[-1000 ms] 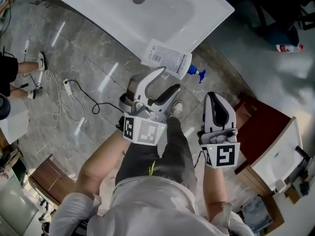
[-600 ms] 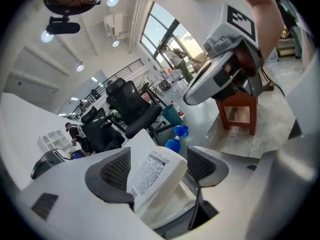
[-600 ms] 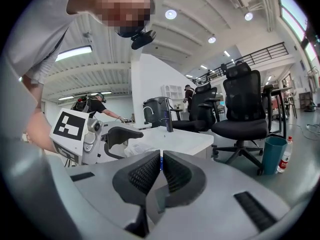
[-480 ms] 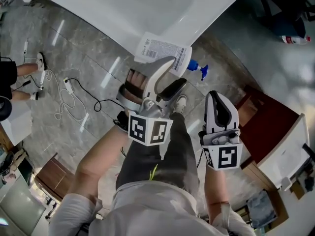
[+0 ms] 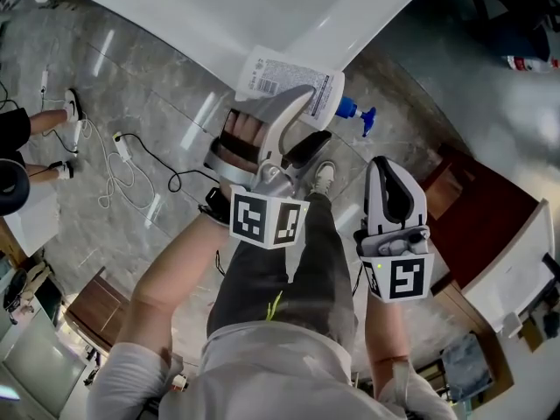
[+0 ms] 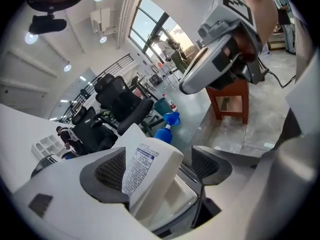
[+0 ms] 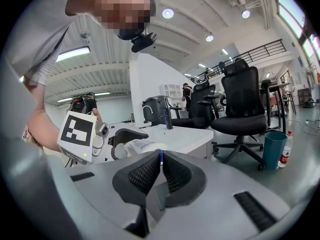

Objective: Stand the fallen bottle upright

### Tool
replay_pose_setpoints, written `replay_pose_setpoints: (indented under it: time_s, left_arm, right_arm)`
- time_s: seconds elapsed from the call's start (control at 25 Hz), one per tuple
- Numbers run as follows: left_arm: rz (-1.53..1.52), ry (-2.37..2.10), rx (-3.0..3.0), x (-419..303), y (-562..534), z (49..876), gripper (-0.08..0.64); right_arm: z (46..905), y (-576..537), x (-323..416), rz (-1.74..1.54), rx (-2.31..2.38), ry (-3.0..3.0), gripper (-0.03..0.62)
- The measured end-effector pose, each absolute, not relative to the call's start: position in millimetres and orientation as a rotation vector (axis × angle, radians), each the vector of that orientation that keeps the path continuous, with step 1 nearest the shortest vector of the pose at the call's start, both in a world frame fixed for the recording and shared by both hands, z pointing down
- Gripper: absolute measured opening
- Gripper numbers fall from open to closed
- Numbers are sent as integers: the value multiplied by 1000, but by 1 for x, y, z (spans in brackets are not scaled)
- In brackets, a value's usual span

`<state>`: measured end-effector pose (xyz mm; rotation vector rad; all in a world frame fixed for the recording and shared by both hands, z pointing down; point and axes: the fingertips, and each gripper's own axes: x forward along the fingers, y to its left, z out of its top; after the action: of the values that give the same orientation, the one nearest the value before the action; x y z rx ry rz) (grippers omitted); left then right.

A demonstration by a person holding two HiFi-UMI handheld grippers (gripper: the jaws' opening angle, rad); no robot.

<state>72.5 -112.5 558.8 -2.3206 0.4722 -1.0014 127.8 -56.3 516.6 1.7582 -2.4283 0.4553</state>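
Though unclear overhead, bottle (image 6: pixel 152 176) sits unclamped.

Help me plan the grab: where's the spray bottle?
Head view, upper centre: the spray bottle lies on its side at the sink counter edge, between the jaws of the left gripper, which have just been opening.

Bottle (image 5: pixel 289 90) lies between left hand-held gripper (image 5: pixel 313 116) jaws, just opening wider, gap beside one pad. Surface (image 5: pixel 175 11) edge blocks underneath; open floor (image 5: pixel 411 90) past spray head (image 5: pixel 352 110); right hand-held gripper (image 5: pixel 386 170) stands apart.
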Motion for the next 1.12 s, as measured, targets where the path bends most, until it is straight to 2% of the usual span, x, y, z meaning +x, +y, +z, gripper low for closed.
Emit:
replay_pose_setpoints:
  time_s: [0.64,1.12]
  left_arm:
    - [-1157,358,-2246,83,-119,580,463]
    - [-1216,426,-2182,79,-135,587,465]
  right_arm:
    - [525,-57,124,468,1747,-2420,41]
    - [531,-56,122,487,1746,-2414,41]
